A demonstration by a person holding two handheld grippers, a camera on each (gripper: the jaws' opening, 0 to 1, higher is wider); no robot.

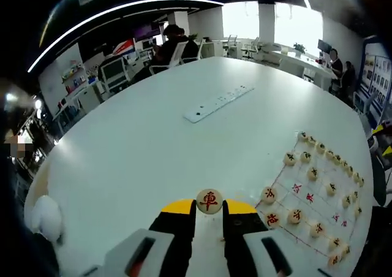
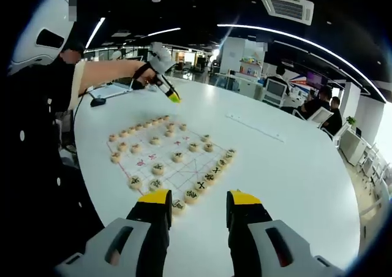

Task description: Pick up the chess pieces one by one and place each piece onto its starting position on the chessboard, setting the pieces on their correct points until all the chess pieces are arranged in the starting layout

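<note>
My left gripper (image 1: pixel 209 204) is shut on a round wooden chess piece (image 1: pixel 209 200) with a red character, held between its yellow-tipped jaws above the white table (image 1: pixel 141 148). The chessboard sheet (image 1: pixel 315 197) lies to the right in the left gripper view, with several pieces along its edges. In the right gripper view the same chessboard (image 2: pixel 171 157) lies just ahead, pieces in rows on its near and far sides. My right gripper (image 2: pixel 199 203) stands open over the table near the board's closest edge, nothing between its jaws. The left gripper (image 2: pixel 166 88) shows far off, held by a gloved hand.
A white power strip (image 1: pixel 218 103) lies mid-table. A black mouse-like object (image 2: pixel 97 100) and papers sit at the table's far left. A person's dark sleeve (image 2: pixel 37 166) fills the left side. Office chairs, desks and seated people surround the table.
</note>
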